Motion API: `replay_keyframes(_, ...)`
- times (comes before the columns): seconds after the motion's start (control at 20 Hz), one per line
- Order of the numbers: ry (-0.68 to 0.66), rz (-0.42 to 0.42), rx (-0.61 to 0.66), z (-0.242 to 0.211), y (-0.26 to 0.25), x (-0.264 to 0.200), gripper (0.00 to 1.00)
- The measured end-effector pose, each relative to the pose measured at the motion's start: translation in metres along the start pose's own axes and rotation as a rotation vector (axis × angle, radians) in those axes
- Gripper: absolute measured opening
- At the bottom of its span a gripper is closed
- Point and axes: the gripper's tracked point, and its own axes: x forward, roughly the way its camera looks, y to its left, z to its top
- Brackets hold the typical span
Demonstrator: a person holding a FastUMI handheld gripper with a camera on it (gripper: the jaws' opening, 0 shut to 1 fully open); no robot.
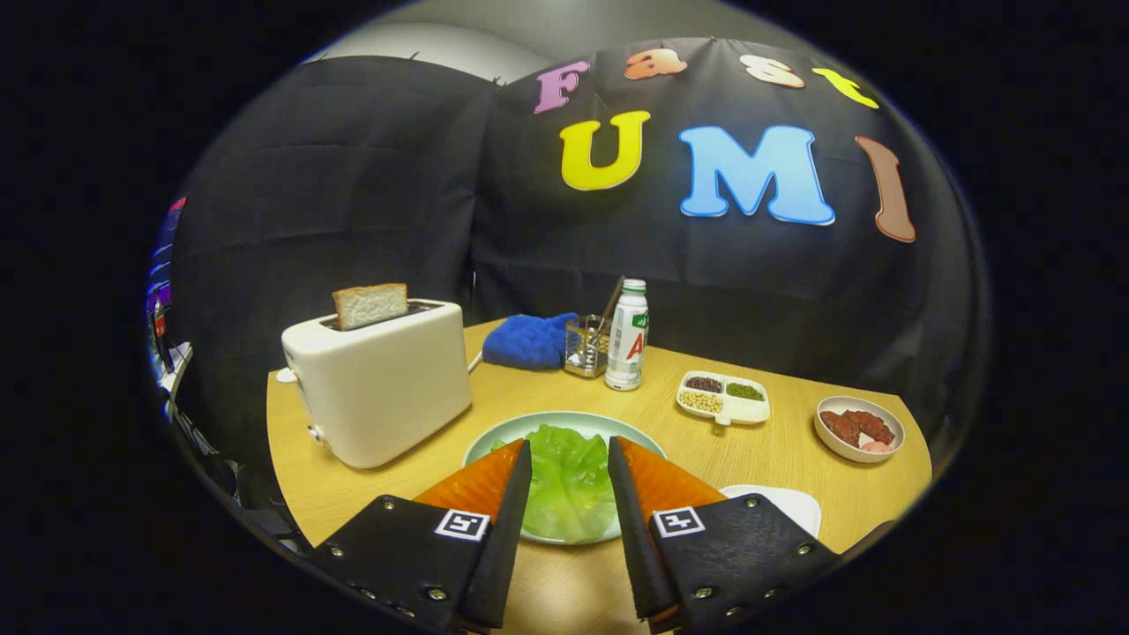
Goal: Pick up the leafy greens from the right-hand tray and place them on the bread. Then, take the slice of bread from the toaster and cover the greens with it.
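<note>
green lettuce leaf [569,481] is lying flat on a pale green plate [564,420], pretty much covering the middle of it, so i can't tell if there's bread hiding underneath. the claw [570,459] hangs right over it with its fingers spread apart, one on each side of the leaf, gripping nothing, and whether the tips actually touch the leaf or the plate is hard to say from this angle. off to the left of the plate sits a cream toaster [381,388] with a slice of bread [370,304] poking up out of its slot, crust showing along the top. behind the plate, toward the back of the wooden desk [776,450], there's a blue cloth or mitt [527,341], a small clear glass [586,346] with something stick-like standing in it, and a white bottle with a green cap [628,335] just beside the glass. further right is a white divided tray [723,397] with dark, green and pale bits in separate compartments, then a white bowl [859,429] with reddish-brown chunks in it. just past the right finger the corner of a white tray [789,504] peeks out, near the desk's front edge.
</note>
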Motion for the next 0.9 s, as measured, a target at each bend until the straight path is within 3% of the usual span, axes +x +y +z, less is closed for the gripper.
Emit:
replay_keyframes(0.2, -0.094, 0.037, 0.027, 0.024, 0.04, -0.02, 0.53)
replay_keyframes(0.5, -0.106, 0.055, 0.015, 0.028, 0.08, -0.02, 0.53)
replay_keyframes(0.9, -0.147, -0.039, 0.086, 0.051, 0.108, -0.004, 0.53)
